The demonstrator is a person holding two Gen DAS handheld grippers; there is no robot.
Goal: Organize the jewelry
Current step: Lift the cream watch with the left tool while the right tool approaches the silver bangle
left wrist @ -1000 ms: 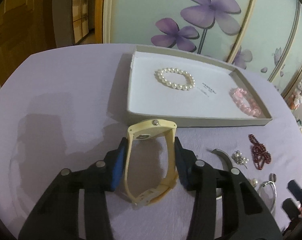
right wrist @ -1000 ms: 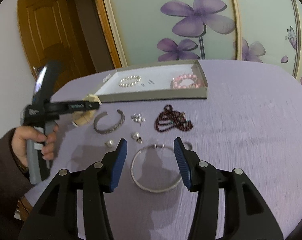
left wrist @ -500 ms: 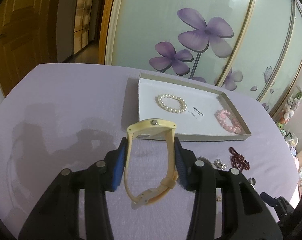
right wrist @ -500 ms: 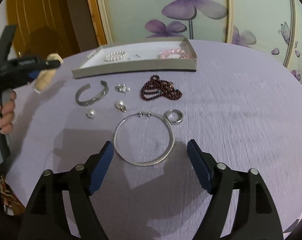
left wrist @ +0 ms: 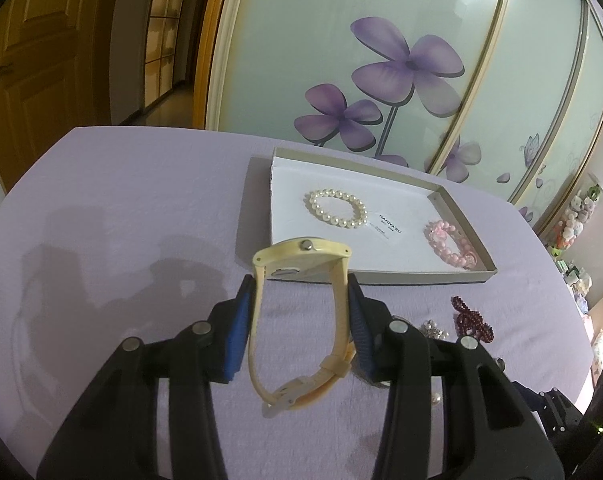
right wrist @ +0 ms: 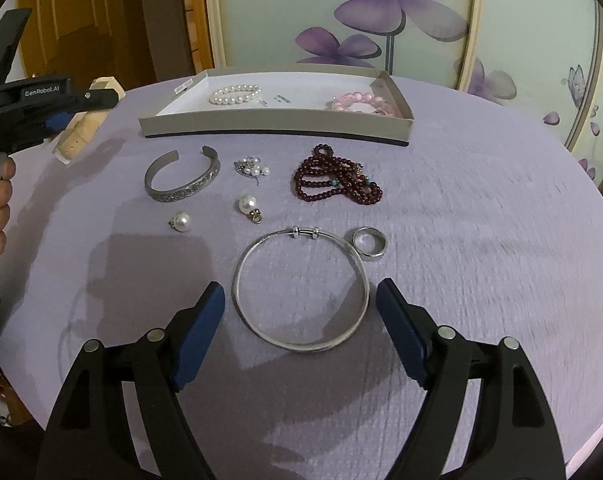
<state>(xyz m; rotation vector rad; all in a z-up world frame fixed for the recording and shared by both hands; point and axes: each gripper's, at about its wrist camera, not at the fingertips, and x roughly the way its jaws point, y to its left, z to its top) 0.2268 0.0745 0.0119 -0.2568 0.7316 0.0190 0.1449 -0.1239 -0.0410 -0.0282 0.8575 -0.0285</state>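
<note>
While the left gripper (left wrist: 301, 316) pinches the cream wristwatch (left wrist: 301, 320) by the two sides of its strap, case forward and buckle hanging back between the fingers, holds it clear of the lilac tablecloth (left wrist: 121, 208), just short of the near wall of the grey tray (left wrist: 381, 278). Gripped across the strap loop probably because that gives the pads two parallel faces to squeeze, and keeps the case free to be set down first. Already in the tray: a white pearl bracelet (left wrist: 336, 209) toward the middle and a pink bead bracelet (left wrist: 451, 244) in the right corner (spaced apart, so a bare stretch of tray floor remains nearest the watch). Over at the right gripper (right wrist: 301, 316), jaws spread wide and gripping nothing, straddling the near arc of the thin silver bangle (right wrist: 301, 288) without the pads touching it; spread that far, apparently, to clear the bangle's full width. Lying loose on the cloth beyond it: a silver ring (right wrist: 369, 243), a carved silver cuff (right wrist: 183, 180), two pearl earrings (right wrist: 247, 204), a small pearl cluster (right wrist: 251, 169) and a dark red bead strand (right wrist: 337, 182).
</note>
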